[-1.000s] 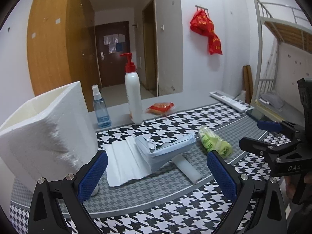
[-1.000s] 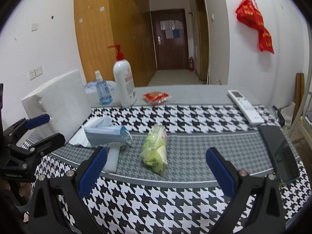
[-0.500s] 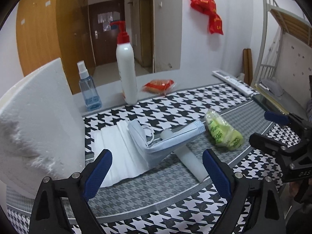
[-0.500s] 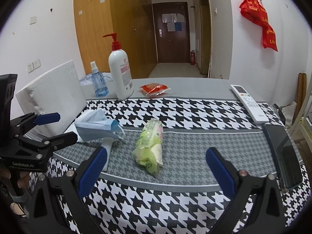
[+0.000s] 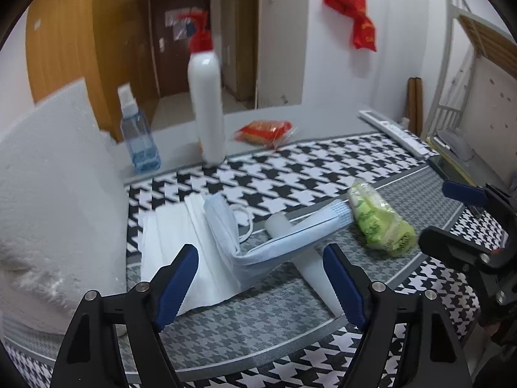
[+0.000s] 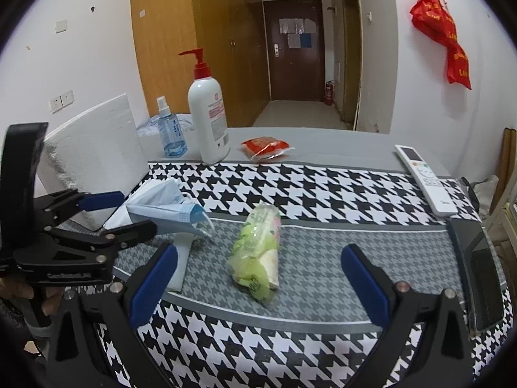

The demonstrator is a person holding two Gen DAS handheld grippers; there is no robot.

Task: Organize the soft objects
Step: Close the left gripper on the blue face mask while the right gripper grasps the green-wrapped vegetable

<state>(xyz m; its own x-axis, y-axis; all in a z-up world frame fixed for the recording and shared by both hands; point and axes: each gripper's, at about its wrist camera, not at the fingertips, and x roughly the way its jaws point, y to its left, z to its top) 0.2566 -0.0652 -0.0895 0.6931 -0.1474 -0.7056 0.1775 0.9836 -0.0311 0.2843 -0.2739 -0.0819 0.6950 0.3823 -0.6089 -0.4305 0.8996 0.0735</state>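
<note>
— Where's the mask?
— The blue mask lies draped over a white tube near the desk's left edge, beside the foam box; under it is what looks like a tissue.
— And the tongs?
— The left tongs stand apart, just narrowing, nothing gripped, the mask just ahead. The right tongs are spread wide before the green packet.

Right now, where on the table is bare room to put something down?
Free: the checked cloth between the green packet and the remote, and before the red packet. Crowded: near the foam block, with masks and tube.
</note>
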